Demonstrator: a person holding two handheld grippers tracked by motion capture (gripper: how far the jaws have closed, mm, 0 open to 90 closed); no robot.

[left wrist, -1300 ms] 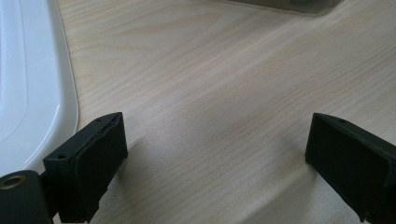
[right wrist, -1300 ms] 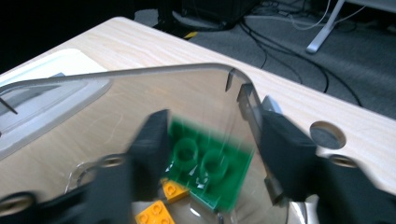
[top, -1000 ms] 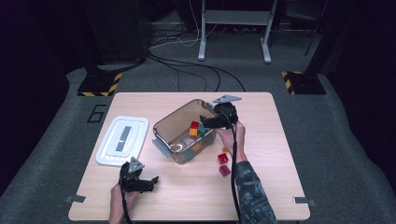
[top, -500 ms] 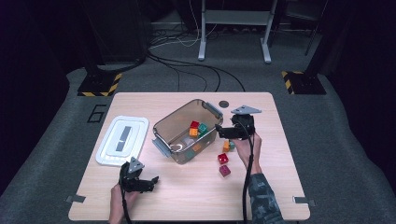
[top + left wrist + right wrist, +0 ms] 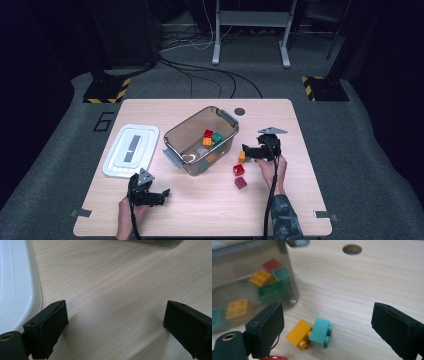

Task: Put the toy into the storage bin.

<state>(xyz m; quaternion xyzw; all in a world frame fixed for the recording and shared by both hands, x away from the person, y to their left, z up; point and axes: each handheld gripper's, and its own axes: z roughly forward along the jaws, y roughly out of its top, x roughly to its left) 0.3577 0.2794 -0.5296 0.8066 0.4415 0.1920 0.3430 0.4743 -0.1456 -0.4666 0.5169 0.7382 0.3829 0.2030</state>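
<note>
right gripper view looks down between two wide-spread jaws of the right gripper (image 5: 325,327) at an orange brick (image 5: 298,333) and a teal brick (image 5: 320,332), lying on their sides and touching, on the wooden surface (image 5: 362,285) at lower centre of the frame. nothing is pressed by the pads; the jaws have just been narrowing a little, with the pair between them but ungripped. judging from that aim, the gripper is lined up to straddle one of these bricks for a pick-up.

at upper left of that frame stands the clear plastic bin (image 5: 287,277), holding red, green, orange and teal bricks, so the loose ones sit just beside its wall, a short carry away.

high view places the right gripper (image 5: 248,151) right of the bin (image 5: 172,142), with two red bricks (image 5: 239,170) on the surface just below it. the bin's white lid (image 5: 131,150) lies flat at left, probably set aside to keep the opening free. the left gripper (image 5: 161,195) rests at lower left, jaws apart and empty, out of the working path.
</note>
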